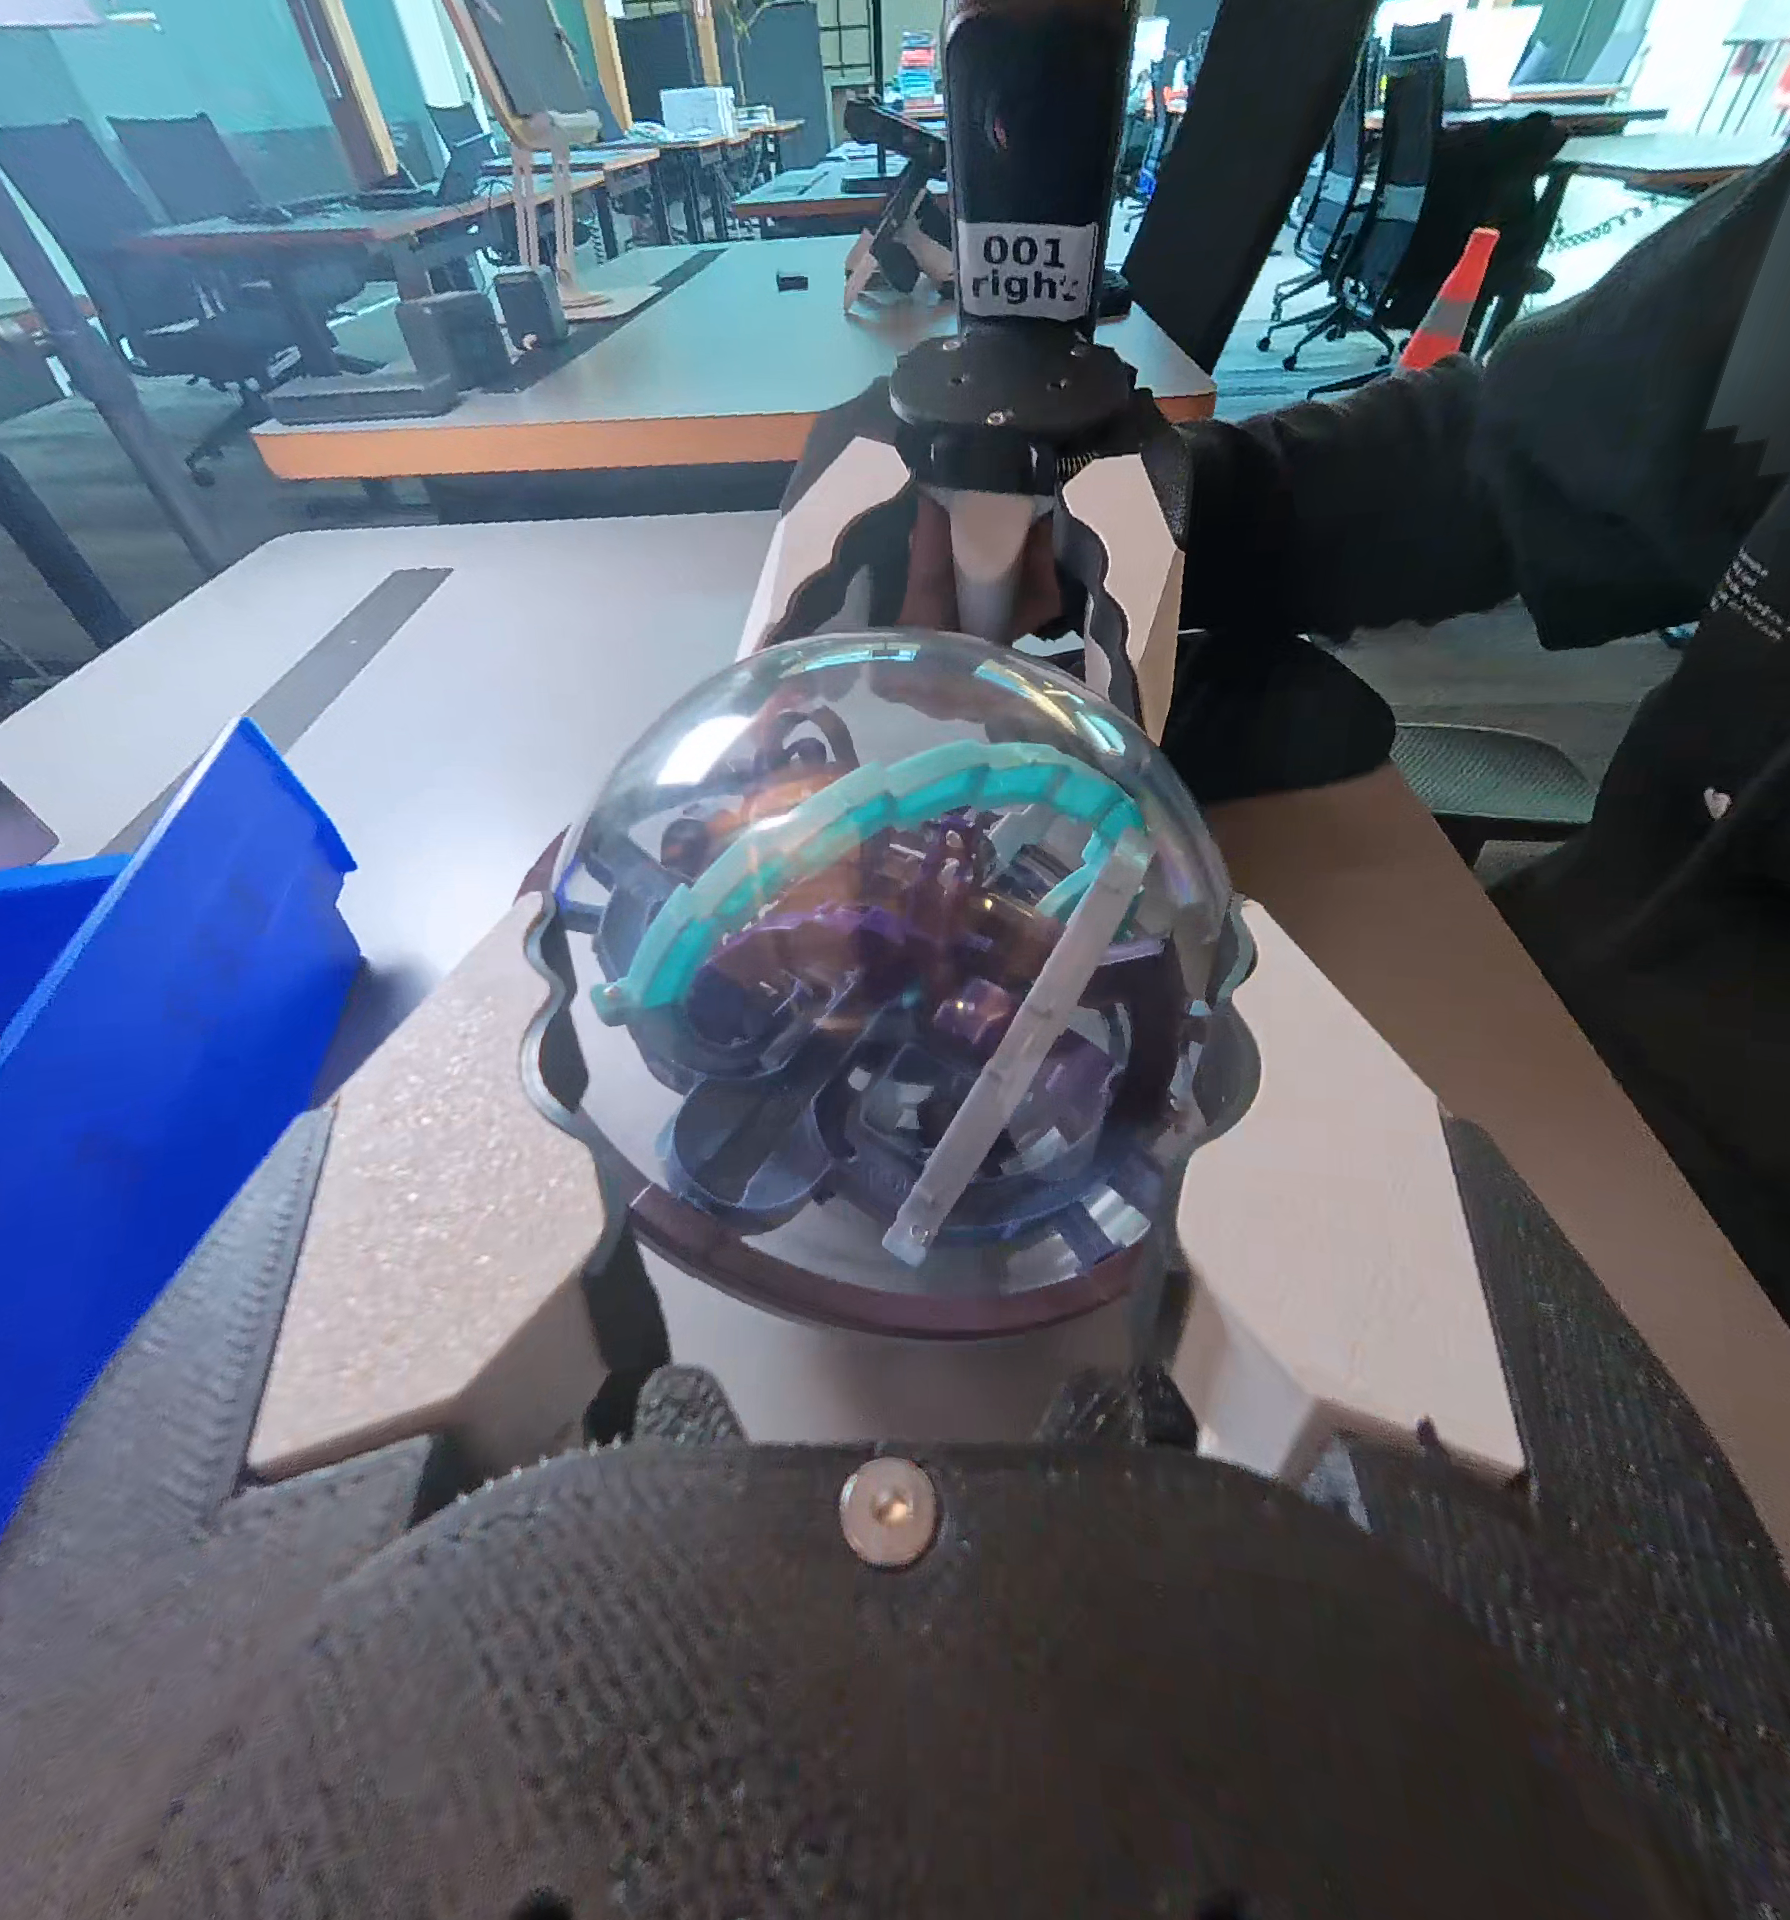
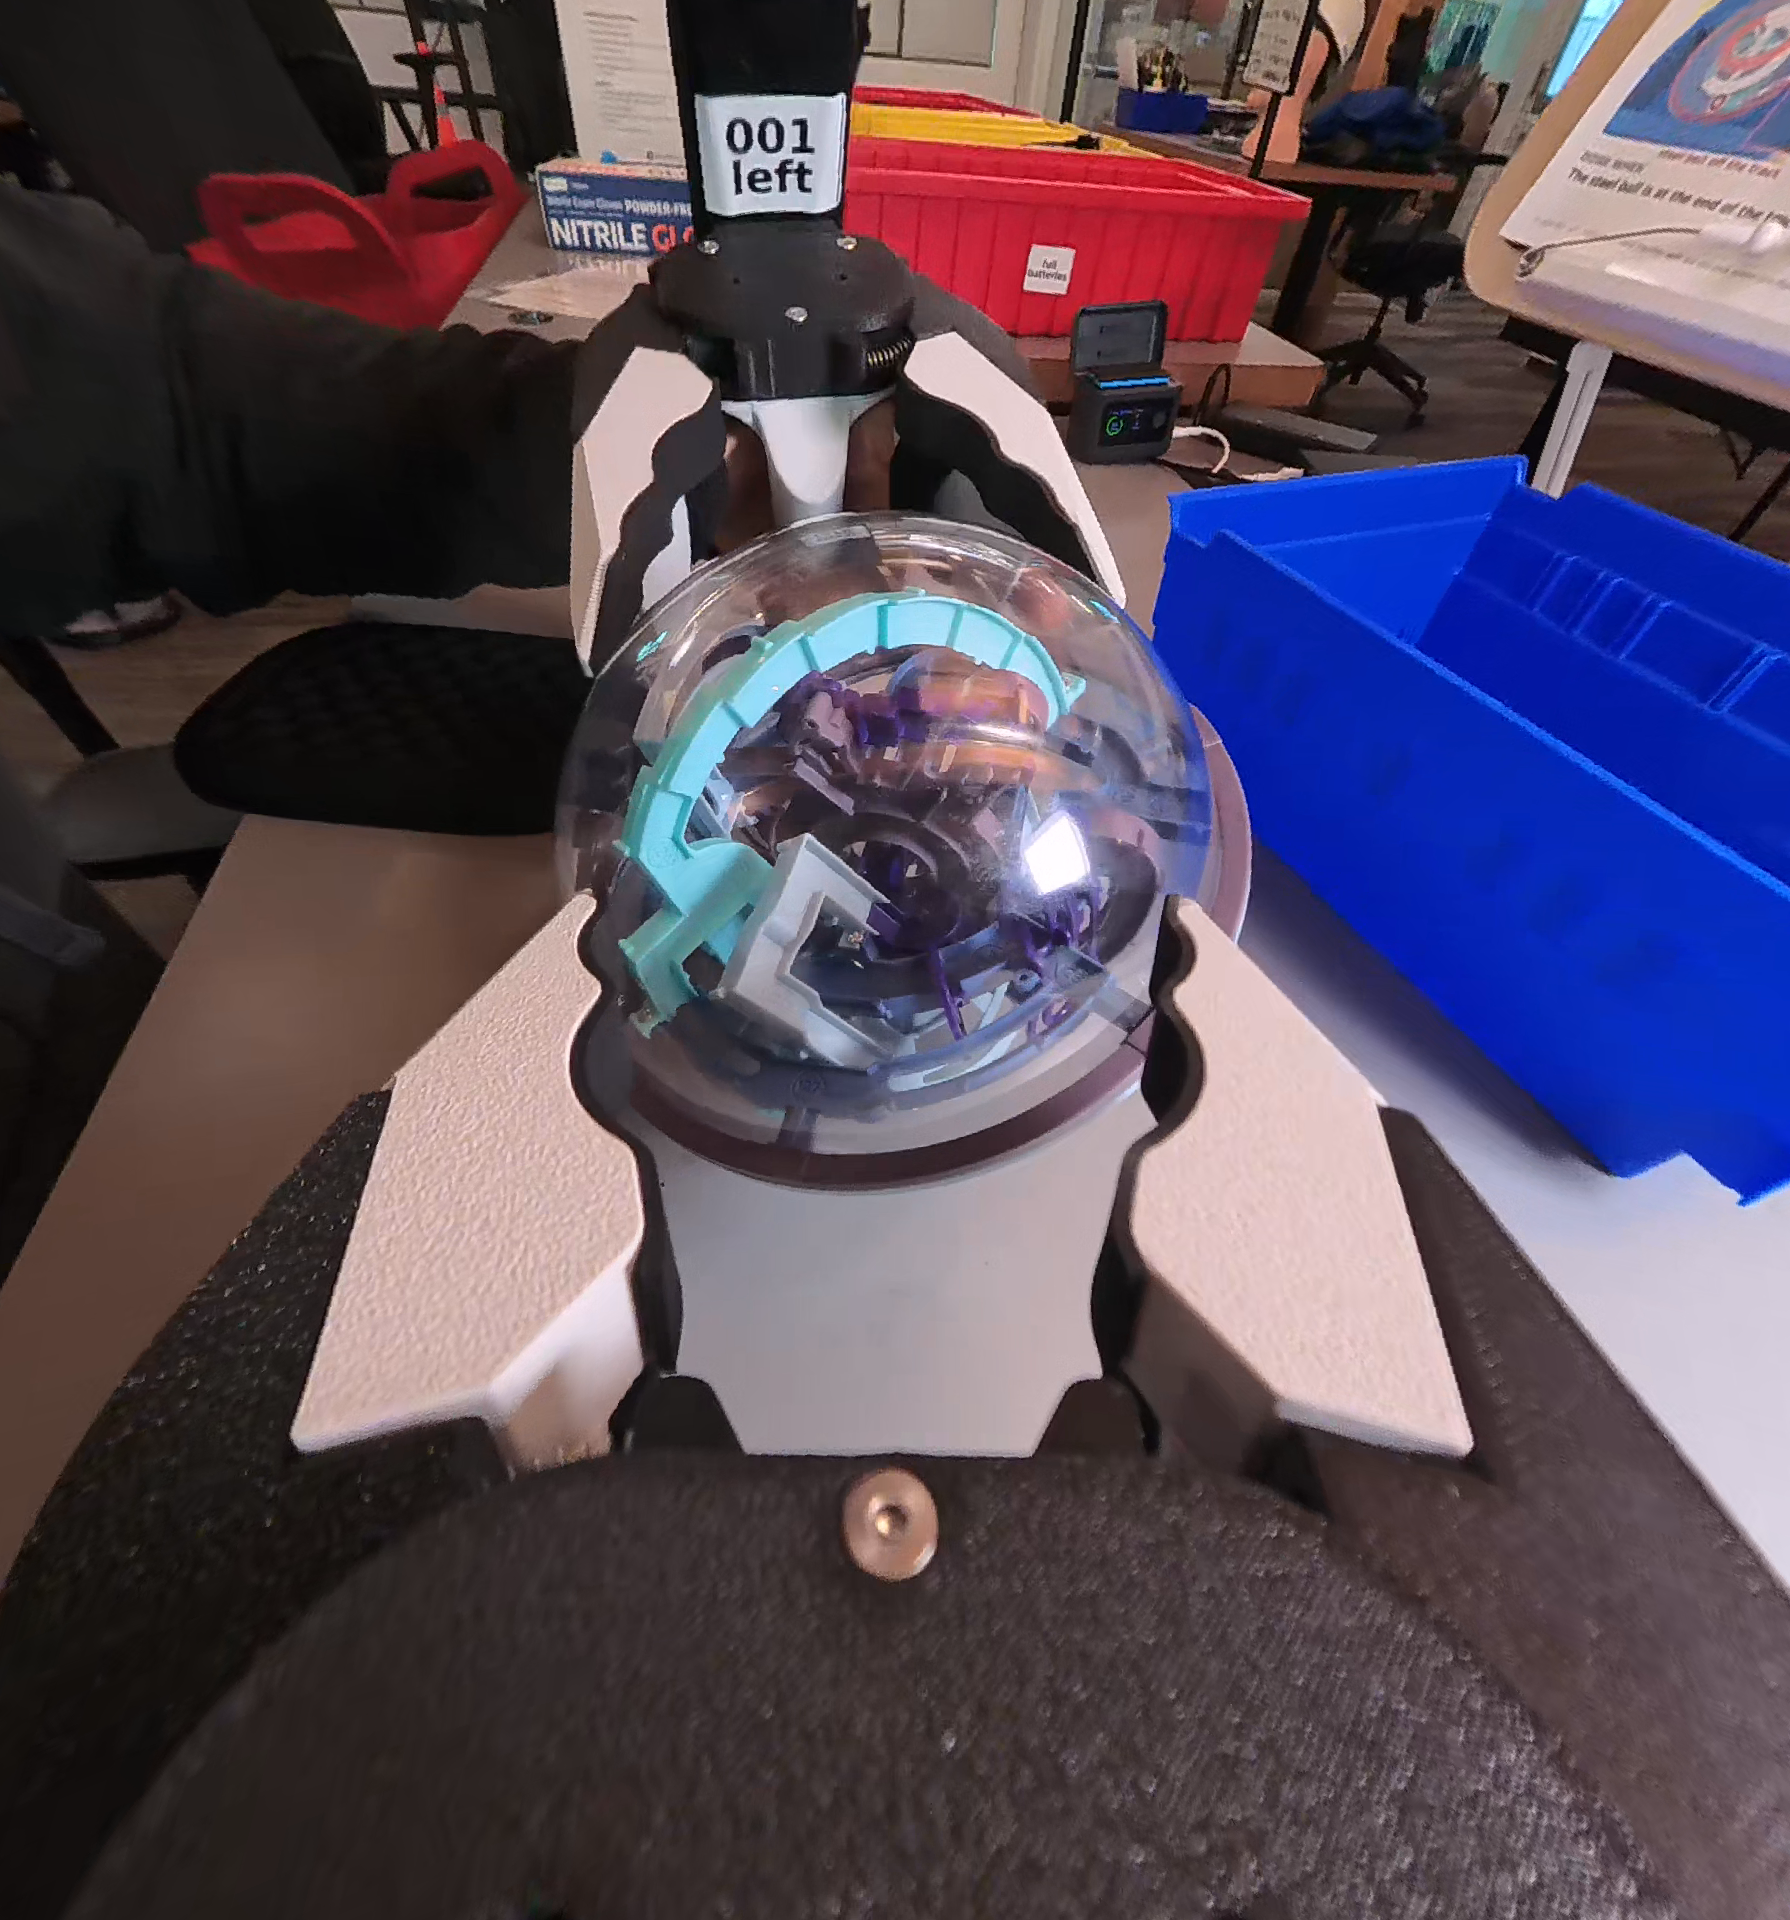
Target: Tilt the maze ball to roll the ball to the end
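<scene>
blue bin (image 2: 1493,790) close beside maze ball (image 2: 870,831), bare table (image 2: 330,987) on other side

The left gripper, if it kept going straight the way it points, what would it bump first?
The clear maze ball already sits between the left gripper's fingers, so it would press into that first. Beyond the ball, the right gripper faces it from the other side.
</scene>
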Tool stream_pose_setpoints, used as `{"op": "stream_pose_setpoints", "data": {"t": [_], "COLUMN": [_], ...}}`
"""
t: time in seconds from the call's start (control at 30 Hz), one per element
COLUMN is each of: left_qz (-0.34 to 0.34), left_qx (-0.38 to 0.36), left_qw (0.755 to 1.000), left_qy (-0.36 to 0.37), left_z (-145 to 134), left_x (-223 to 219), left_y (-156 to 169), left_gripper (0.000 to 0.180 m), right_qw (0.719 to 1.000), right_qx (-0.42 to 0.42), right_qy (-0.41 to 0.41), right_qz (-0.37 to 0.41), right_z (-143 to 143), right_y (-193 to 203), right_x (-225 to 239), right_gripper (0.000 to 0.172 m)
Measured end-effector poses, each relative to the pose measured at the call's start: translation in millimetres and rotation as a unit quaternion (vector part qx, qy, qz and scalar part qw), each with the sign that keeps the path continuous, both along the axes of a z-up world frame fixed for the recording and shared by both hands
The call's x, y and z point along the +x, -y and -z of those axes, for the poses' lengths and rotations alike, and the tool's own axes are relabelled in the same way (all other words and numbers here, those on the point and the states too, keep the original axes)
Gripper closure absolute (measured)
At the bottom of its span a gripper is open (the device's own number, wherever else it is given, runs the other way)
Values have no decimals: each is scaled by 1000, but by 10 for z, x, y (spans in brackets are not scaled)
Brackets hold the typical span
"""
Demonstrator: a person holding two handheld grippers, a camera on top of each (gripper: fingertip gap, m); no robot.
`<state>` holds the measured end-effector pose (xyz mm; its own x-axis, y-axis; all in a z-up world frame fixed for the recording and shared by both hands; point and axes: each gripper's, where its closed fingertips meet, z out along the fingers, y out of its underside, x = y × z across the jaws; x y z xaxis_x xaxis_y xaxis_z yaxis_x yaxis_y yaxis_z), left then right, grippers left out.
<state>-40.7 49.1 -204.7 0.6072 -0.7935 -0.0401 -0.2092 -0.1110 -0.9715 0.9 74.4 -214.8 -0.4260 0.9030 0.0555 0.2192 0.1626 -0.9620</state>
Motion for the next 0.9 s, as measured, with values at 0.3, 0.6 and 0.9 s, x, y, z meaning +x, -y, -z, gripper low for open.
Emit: {"op": "stream_pose_setpoints", "data": {"t": [0.3, 0.6, 0.9], "left_qz": [-41, -21, -23], "left_qx": [-107, -258, -317], "left_qw": [990, 942, 921], "left_qy": [82, 215, 226], "left_z": [-14, 51, 59], "left_x": [-101, -59, -32], "left_y": [-193, -215, -261], "left_gripper": [65, 68, 77], "right_qw": [996, 986, 998], "right_qx": [-81, -167, 59], "right_qy": [7, 23, 4], "right_qz": [25, 14, 24], "right_z": [45, 44, -9], "right_y": [-124, -86, 110], "right_x": [-36, 128, 280], "right_gripper": [67, 67, 54]}}
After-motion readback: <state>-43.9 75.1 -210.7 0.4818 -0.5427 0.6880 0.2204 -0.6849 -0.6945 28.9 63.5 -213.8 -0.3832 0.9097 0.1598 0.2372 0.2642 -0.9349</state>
